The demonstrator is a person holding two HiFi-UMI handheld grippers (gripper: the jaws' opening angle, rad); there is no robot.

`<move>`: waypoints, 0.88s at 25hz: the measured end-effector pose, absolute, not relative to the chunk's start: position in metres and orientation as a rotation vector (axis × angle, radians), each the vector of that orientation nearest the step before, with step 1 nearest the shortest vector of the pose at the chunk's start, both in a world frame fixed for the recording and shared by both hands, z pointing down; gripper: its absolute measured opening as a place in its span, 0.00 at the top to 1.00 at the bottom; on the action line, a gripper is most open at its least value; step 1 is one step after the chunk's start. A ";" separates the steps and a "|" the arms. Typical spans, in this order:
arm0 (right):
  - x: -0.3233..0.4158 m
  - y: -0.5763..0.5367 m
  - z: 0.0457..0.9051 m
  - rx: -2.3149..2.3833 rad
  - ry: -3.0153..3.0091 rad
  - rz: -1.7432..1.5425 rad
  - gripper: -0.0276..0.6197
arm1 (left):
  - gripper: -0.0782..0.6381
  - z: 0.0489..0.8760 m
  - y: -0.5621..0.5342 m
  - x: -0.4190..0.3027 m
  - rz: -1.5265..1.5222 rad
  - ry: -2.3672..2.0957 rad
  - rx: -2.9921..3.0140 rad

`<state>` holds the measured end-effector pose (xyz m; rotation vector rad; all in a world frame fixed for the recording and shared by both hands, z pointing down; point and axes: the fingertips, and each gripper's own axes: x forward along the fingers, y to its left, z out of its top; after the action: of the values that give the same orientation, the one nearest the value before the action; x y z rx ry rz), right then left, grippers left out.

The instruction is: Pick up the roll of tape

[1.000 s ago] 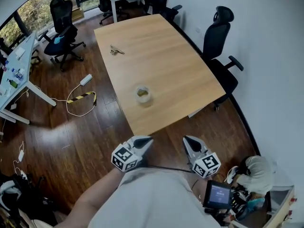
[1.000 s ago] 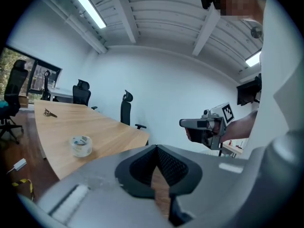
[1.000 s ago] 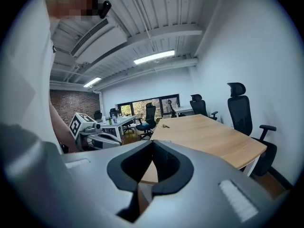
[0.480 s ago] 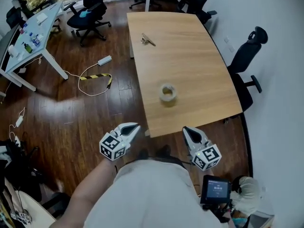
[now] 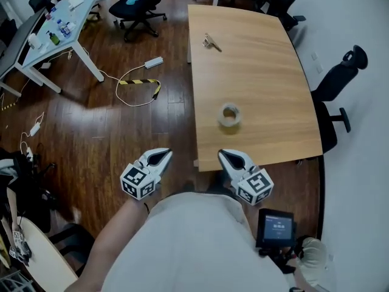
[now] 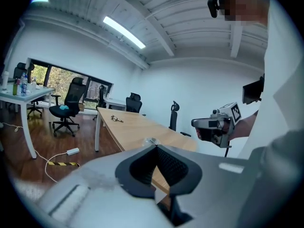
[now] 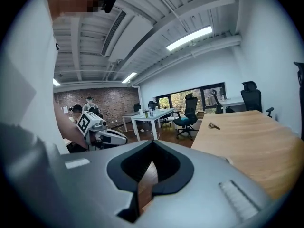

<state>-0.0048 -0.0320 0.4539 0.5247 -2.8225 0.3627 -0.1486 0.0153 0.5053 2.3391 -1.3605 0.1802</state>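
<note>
The roll of tape (image 5: 230, 115), clear with a pale core, lies flat on the wooden table (image 5: 267, 72) near its front end. Both grippers hang short of the table's front edge, over the floor. My left gripper (image 5: 163, 156) is shut and empty, left of the table's corner. My right gripper (image 5: 223, 156) is shut and empty, just at the front edge, below the tape. In the left gripper view the tape (image 6: 151, 140) shows just above the closed jaw tips (image 6: 156, 147), far ahead. The right gripper view's jaws (image 7: 152, 142) point past the table's left side.
A small metal object like keys (image 5: 211, 41) lies at the table's far end. A black office chair (image 5: 340, 84) stands right of the table. On the floor to the left lie a power strip (image 5: 153, 62) and a cable. A white desk (image 5: 55, 29) stands at upper left.
The view has swung round, so the table now runs straight ahead and sits further right. Both grippers moved sideways with the person and stayed shut. The tape lies where it was.
</note>
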 end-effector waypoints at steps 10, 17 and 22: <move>0.011 -0.088 0.460 0.465 -2.851 0.383 0.95 | 0.88 0.503 -0.032 -0.118 0.210 -1.386 2.315; 0.069 -0.132 0.475 0.450 -2.860 0.457 0.95 | 0.88 0.506 -0.081 -0.032 0.247 -1.320 2.341; 0.111 -0.159 0.489 0.443 -2.856 0.499 0.95 | 0.88 0.515 -0.109 0.022 0.310 -1.262 2.348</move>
<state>0.1108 -0.1588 0.4894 0.4426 -2.8556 0.4992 0.0218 -0.1085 0.5147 2.3480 -1.2616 0.3105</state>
